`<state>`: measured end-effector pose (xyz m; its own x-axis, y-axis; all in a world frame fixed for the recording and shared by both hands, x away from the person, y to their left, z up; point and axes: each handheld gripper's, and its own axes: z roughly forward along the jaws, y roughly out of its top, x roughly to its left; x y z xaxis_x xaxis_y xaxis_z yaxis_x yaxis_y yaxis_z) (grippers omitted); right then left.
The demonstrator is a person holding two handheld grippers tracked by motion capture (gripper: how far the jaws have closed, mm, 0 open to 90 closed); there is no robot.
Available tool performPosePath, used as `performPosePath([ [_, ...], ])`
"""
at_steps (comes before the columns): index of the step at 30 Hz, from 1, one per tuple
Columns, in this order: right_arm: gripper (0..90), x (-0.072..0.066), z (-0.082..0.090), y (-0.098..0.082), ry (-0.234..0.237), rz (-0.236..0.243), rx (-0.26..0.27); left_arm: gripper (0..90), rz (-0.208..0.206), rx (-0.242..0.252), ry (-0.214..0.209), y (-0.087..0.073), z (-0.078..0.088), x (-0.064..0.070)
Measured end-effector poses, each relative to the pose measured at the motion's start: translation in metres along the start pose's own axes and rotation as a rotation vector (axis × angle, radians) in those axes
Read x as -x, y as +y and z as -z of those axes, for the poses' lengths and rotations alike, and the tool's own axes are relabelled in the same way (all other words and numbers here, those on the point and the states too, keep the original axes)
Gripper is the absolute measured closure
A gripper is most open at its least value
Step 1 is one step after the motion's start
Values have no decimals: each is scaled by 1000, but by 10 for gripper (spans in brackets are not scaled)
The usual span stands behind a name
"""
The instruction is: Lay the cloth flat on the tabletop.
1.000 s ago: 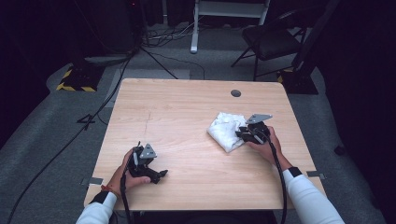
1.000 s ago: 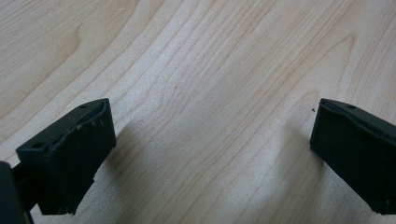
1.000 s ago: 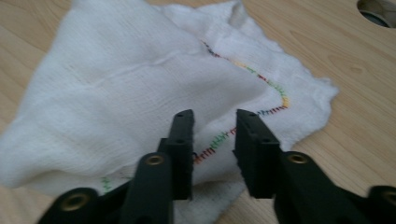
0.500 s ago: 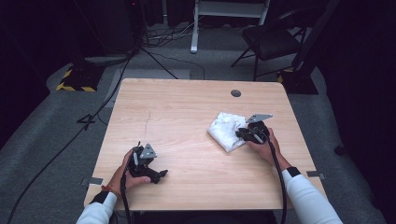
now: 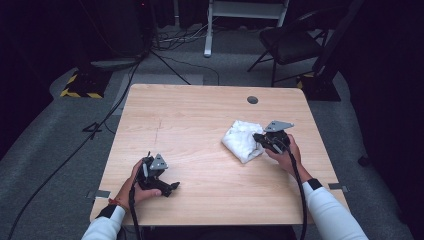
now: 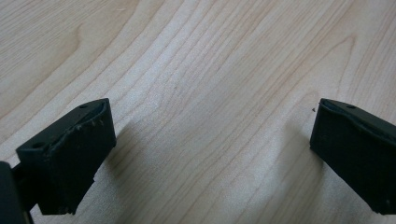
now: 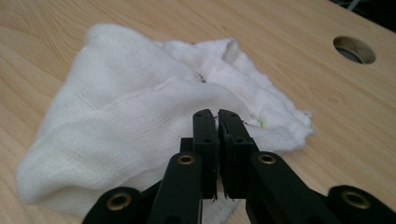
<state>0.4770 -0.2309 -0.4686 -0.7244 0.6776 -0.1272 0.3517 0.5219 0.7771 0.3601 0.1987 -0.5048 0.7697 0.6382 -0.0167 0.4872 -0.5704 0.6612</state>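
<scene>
A crumpled white cloth (image 5: 241, 140) (image 7: 121, 107) lies on the right half of the wooden table (image 5: 200, 115). My right gripper (image 5: 260, 142) (image 7: 217, 117) is at the cloth's right edge. Its jaws have just been closing and now stand together, pinching a fold of the fabric between the tips. My left gripper (image 5: 172, 187) (image 6: 210, 126) rests low over bare wood near the table's front left. Its jaws are wide open with nothing between them.
A round cable hole (image 5: 252, 100) (image 7: 354, 50) sits in the tabletop beyond the cloth. A black chair (image 5: 295, 45) and a white stand (image 5: 210, 30) are on the floor behind the table, with cables (image 5: 100, 125) trailing at the left.
The right gripper's jaws look narrower against the cloth's edge than a second ago. Both hands have stayed about where they were.
</scene>
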Motion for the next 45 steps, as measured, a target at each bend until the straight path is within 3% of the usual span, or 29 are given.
performPosePath([
  [4,867,-11,9,9,37,49,62,4,0,0,0,0,0,0],
  [7,867,-24,14,15,104,90,98,4,0,0,0,0,0,0],
  [10,867,-42,17,19,184,150,113,4,0,0,0,0,0,0],
  [16,867,-78,20,24,295,258,109,4,1,0,2,0,0,0],
  [21,866,-104,20,27,340,327,104,4,0,-1,1,0,0,0],
  [27,860,-136,12,22,380,402,61,4,2,0,0,0,0,0],
  [32,718,-152,12,16,410,414,47,4,3,0,6,2,-2,1],
  [38,627,-142,36,14,385,354,90,4,3,-26,5,12,-8,8],
  [41,601,-125,50,10,335,313,108,23,1,-41,7,21,-11,13],
  [44,582,-103,63,3,269,251,121,214,-29,-26,10,32,-14,21],
  [45,580,-92,68,0,234,218,126,183,-48,-28,10,37,-17,25],
])
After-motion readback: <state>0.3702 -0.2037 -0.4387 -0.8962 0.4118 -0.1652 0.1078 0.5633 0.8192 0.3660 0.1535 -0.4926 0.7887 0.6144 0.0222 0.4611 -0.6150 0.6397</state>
